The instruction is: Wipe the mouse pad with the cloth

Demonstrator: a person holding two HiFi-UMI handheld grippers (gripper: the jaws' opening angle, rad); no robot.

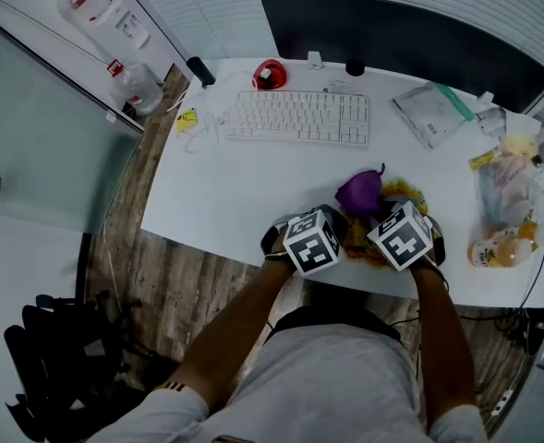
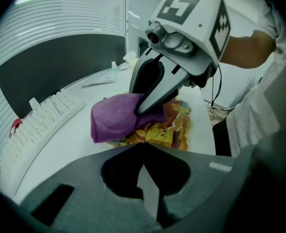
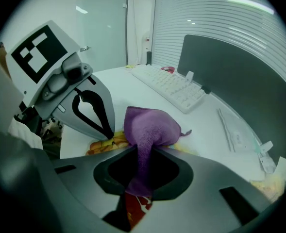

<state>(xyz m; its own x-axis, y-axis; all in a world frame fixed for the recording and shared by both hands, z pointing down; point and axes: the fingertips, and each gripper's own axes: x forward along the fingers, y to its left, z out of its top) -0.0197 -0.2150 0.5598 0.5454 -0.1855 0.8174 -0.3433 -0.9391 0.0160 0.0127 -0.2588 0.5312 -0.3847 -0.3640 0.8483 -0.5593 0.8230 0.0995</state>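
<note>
The purple cloth (image 3: pixel 150 126) is pinched in a bunch between the jaws of the right hand-held gripper (image 3: pixel 143 152), with most of its bulk heaped ahead of the jaw tips and resting on the printed mouse pad (image 2: pixel 176 125). The pad lies on the white tabletop (image 1: pixel 225 187) close to its near edge, well short of the keyboard (image 1: pixel 299 116). The jaws of the left hand-held gripper (image 2: pixel 143 147) are pressed together, and their tips are set down at the pad's edge; whether the edge itself is nipped between them cannot be told. Several risks can be judged from this arrangement. If the left tips are lifted or their pressure is eased, the pad may be dragged along with the cloth instead of being wiped, and it could be carried over the near edge of the tabletop. Because the cloth is gathered into a lump, only a small patch is likely to be rubbed on each pass, and parts of the pad may be missed. Since only a narrow fold is held, the cloth could be pulled free by friction on a firm stroke. The two grippers are held just beside each other, so a wide sweep toward the left could end in a knock between them and the pad could be shifted.
</note>
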